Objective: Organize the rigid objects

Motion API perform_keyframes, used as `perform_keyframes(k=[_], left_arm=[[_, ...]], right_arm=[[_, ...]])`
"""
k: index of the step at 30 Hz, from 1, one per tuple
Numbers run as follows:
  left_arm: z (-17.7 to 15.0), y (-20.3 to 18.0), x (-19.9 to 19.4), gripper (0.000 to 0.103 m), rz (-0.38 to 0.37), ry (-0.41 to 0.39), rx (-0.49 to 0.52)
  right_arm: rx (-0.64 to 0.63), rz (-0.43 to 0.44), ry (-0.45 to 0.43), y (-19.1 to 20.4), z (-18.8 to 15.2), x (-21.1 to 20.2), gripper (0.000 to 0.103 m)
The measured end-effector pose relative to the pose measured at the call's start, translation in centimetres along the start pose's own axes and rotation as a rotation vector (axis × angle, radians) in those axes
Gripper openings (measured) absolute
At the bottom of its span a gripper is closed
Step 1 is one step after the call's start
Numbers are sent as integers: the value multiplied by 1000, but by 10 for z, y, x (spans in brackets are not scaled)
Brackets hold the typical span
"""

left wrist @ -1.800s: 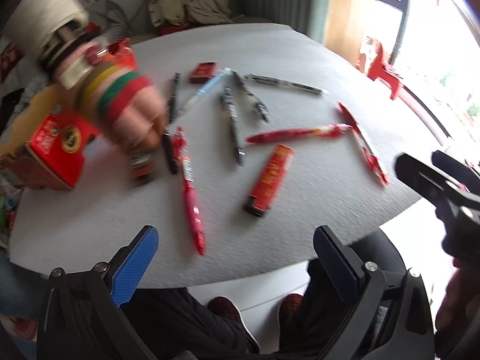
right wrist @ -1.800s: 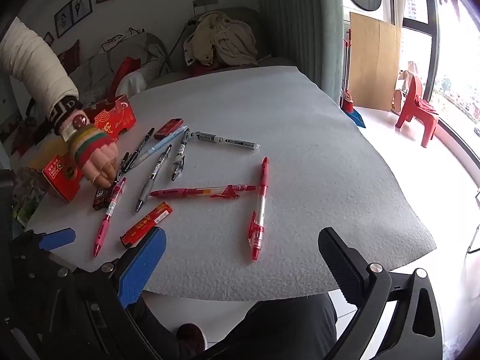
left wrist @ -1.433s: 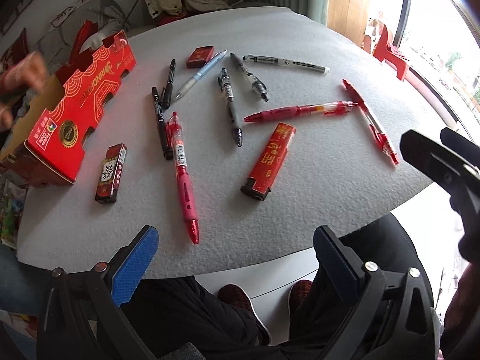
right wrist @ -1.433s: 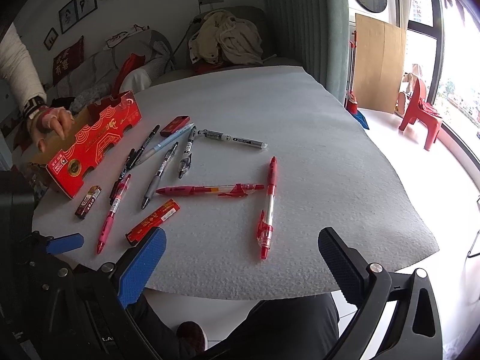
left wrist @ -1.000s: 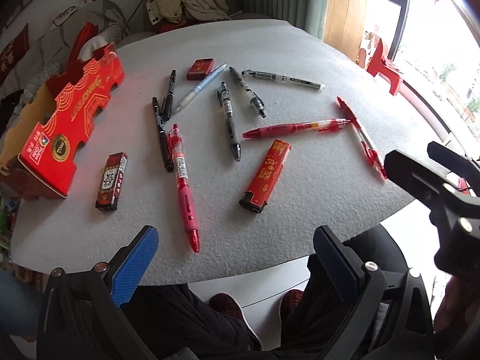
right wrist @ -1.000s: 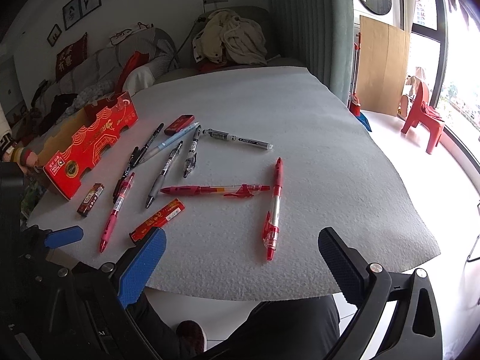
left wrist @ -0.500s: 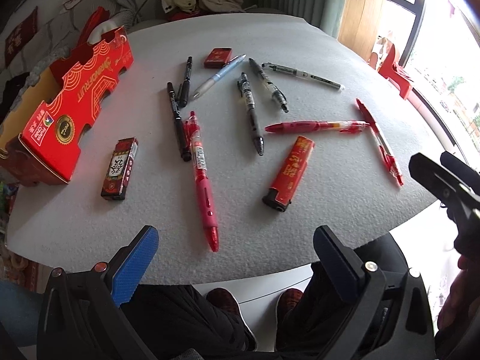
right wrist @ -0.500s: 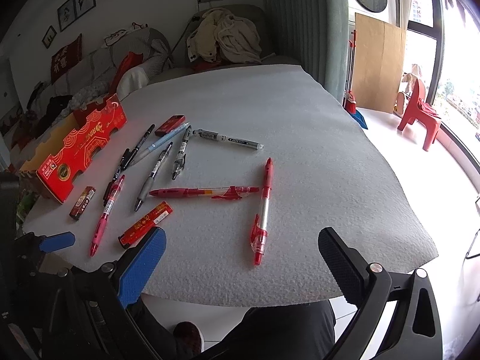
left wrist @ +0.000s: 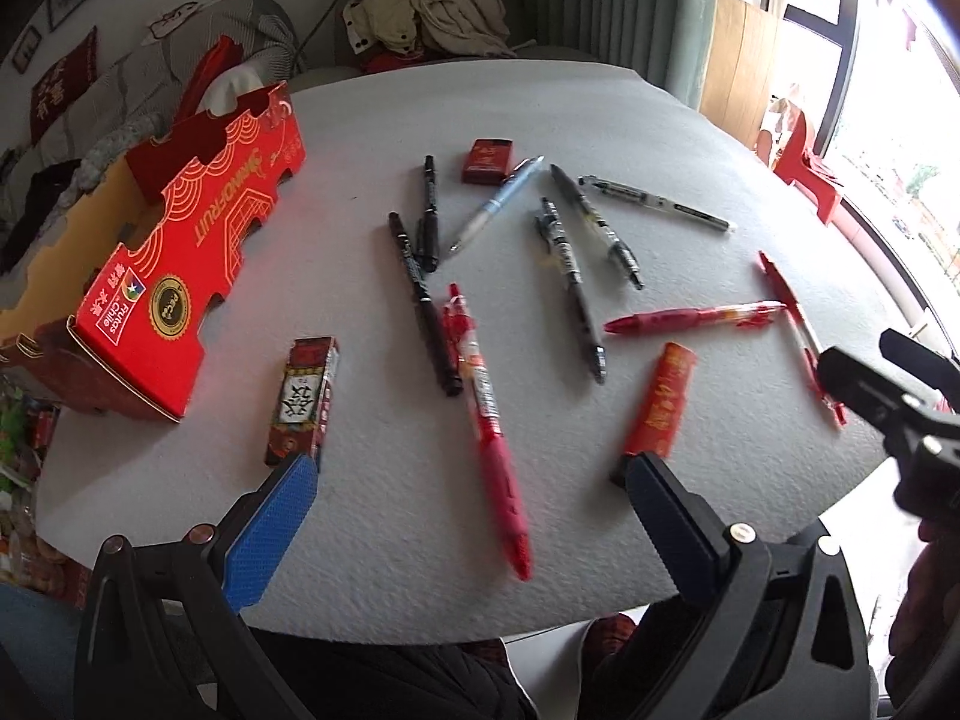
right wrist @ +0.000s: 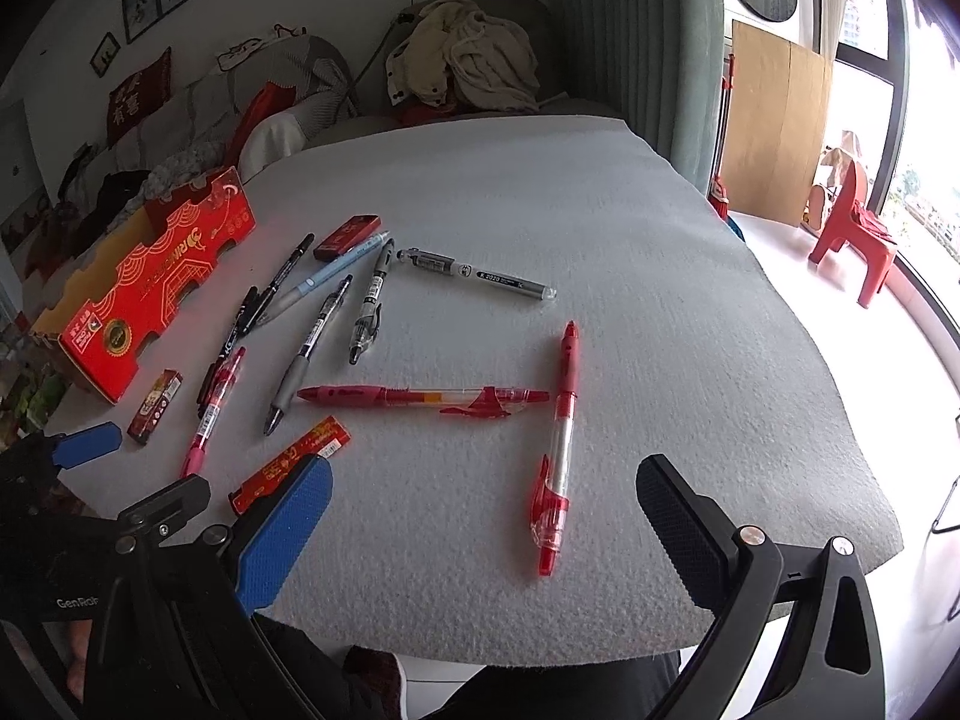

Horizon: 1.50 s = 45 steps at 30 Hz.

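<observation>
Several pens lie scattered on the white padded table [left wrist: 600,108]. A red pen [left wrist: 487,420] lies closest, pointing at my left gripper [left wrist: 468,510], which hangs open and empty over the near table edge. A long red lighter [left wrist: 659,405] lies by its right finger and a dark lighter [left wrist: 303,399] by its left finger. My right gripper [right wrist: 480,516] is open too, just short of a red clear pen [right wrist: 558,450]. Another red pen [right wrist: 420,397] lies crosswise beyond it. Black pens [right wrist: 312,342] and a small red box [right wrist: 347,235] lie farther back.
An open red cardboard box [left wrist: 180,252] stands along the table's left side. A sofa with heaped clothes [right wrist: 468,60] is behind the table. A red plastic chair [right wrist: 852,222] stands by the window at right. The person's legs are below the near edge.
The person's hand by the red box has left the view. My left gripper has come forward and lower over the table's near edge, toward the red pen. The right gripper has barely shifted.
</observation>
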<state>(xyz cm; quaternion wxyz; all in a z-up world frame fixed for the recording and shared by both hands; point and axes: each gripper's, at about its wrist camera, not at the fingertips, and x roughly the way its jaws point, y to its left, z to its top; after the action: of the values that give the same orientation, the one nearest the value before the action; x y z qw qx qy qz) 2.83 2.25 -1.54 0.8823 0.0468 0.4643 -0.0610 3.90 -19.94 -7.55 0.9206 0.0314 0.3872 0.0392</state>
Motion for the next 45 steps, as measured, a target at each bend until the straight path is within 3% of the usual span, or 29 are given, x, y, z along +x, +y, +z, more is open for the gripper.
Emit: perform_keyframes(k=[5,10,14,18,23,28,33,36,39,40,44,45], left_arm=[[4,18,6,103,-44,37,-57],[7,28,3,103,31,13,-42],[7,37,7,101,22,23,-48],[5,45,13,96,-15,41,-75],[3,52,16,95,-34,58,-112],[9,33,4,95,-92,45,-100],[11,-7,25,88,-36,124,-25],[11,-10,30,89,-18,121,-49],[8,-7,33,98,-7,116,-61],[7,-6,33,102,-2,114,-74],[2,-2,35,103,6,71,-91],[2,-2,35,103,8,69,-89]], right_arm=[[33,12,3,-3,3,0,102],[-5,43,1,21,-3,-2,102],[-40,32,6,32,-8,3,102],[-12,18,22,19,-7,10,93],[22,-1,27,1,-3,12,93],[22,-25,23,-7,0,14,93],[6,-39,29,-20,1,18,93],[40,-43,42,-34,0,21,93],[46,-42,49,-38,-1,24,93],[42,-41,51,-37,-1,26,91],[5,-24,89,-27,-2,39,72],[-11,-39,83,-24,-3,41,72]])
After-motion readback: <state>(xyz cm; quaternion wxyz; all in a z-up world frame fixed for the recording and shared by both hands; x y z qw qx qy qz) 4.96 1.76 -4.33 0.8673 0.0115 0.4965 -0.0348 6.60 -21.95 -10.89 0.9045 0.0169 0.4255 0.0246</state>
